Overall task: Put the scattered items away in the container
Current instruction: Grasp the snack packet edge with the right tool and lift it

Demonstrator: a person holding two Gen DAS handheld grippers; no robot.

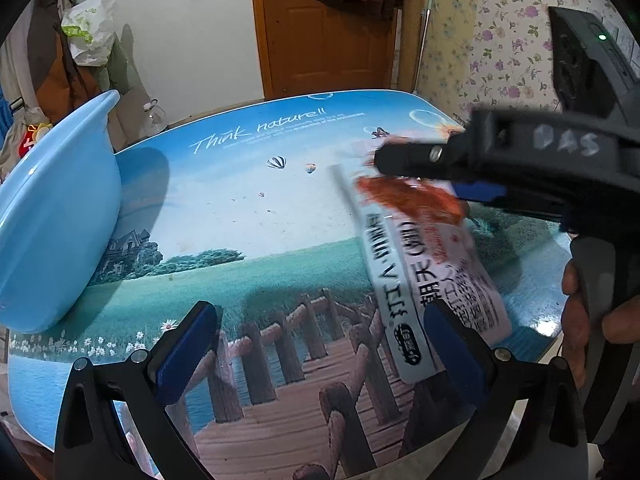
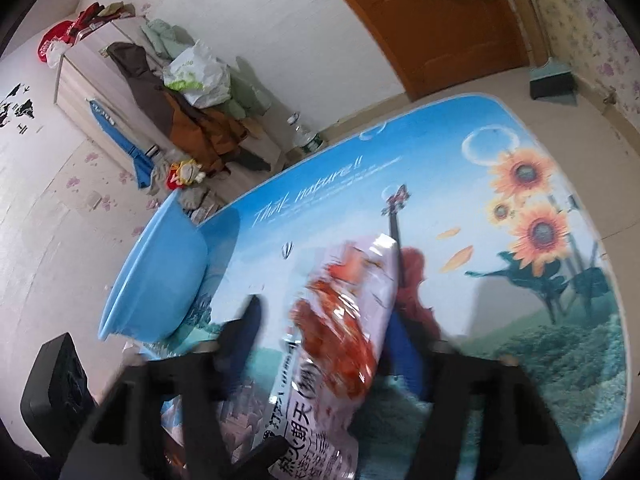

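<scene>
A pink-white snack bag [image 1: 432, 264] with red chilli print and black Chinese lettering hangs above the table, held at its upper end by my right gripper [image 1: 404, 160]. In the right wrist view the bag [image 2: 340, 320] sits between the blue-padded fingers [image 2: 404, 352] of my right gripper [image 2: 324, 332], which is shut on it. My left gripper [image 1: 320, 344] is open and empty low over the table's near part, its right finger [image 1: 452, 344] just in front of the bag's lower end. A light blue basin [image 1: 52, 216] stands at the table's left side, also in the right wrist view [image 2: 160, 280].
The table [image 1: 256, 216] carries a printed nature picture with "Think nature!!". A brown door [image 1: 324, 28], hanging coats and a plastic bag [image 1: 88, 28] stand behind. A cabinet [image 2: 96, 80] with clothes stands by the wall. A dustpan [image 2: 554, 80] lies on the floor.
</scene>
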